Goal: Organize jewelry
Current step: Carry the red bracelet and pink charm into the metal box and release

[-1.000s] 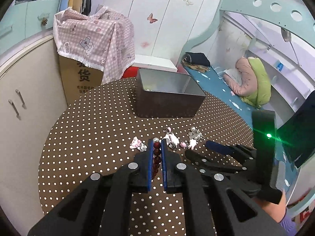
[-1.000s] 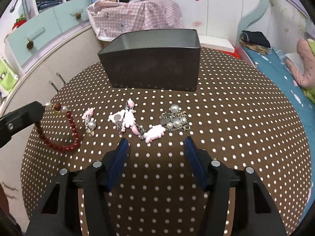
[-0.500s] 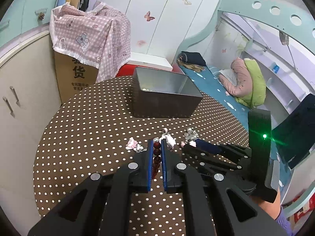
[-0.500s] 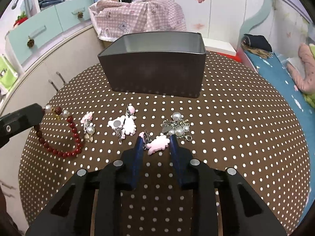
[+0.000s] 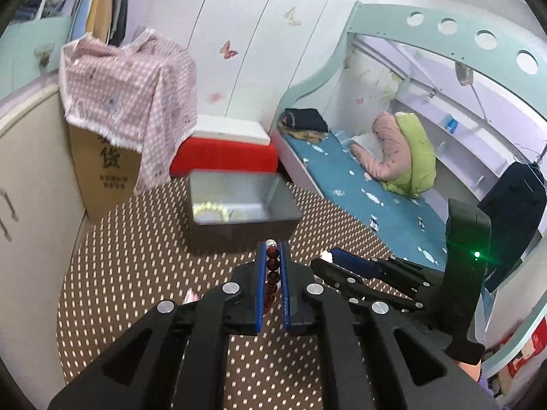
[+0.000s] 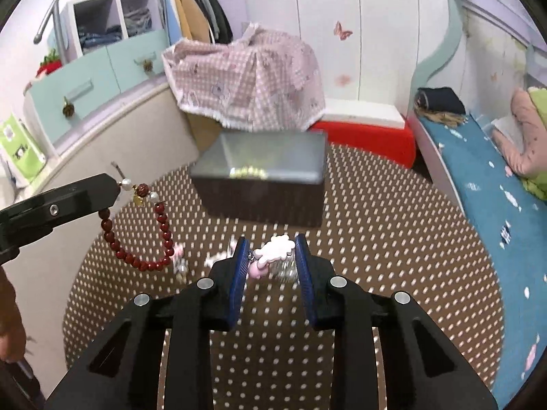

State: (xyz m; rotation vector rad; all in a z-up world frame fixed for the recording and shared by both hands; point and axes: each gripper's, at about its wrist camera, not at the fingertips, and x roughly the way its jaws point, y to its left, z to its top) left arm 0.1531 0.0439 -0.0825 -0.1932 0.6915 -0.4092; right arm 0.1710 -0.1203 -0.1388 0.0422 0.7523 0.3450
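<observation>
My left gripper (image 5: 272,249) is shut on a dark red bead bracelet (image 5: 272,266) and holds it in the air above the table. In the right wrist view the bracelet (image 6: 136,249) hangs in a loop from the left gripper's tip. My right gripper (image 6: 269,249) is shut on a pink charm (image 6: 277,249) and holds it lifted above the table; it also shows in the left wrist view (image 5: 326,257). The open grey metal box (image 5: 236,201) stands at the far side of the table, with a yellowish bead piece (image 6: 248,172) inside.
The round table (image 6: 393,273) has a brown cloth with white dots. More small pink and pearl jewelry (image 6: 179,263) lies on it below the grippers. A cardboard box under a pink checked cloth (image 5: 126,82), a red chest (image 5: 225,153) and a bed (image 5: 359,184) stand beyond.
Both grippers have risen from the table. The right gripper closed on the pink charm and lifted it. The left gripper lifted the bracelet off the cloth, toward the box.
</observation>
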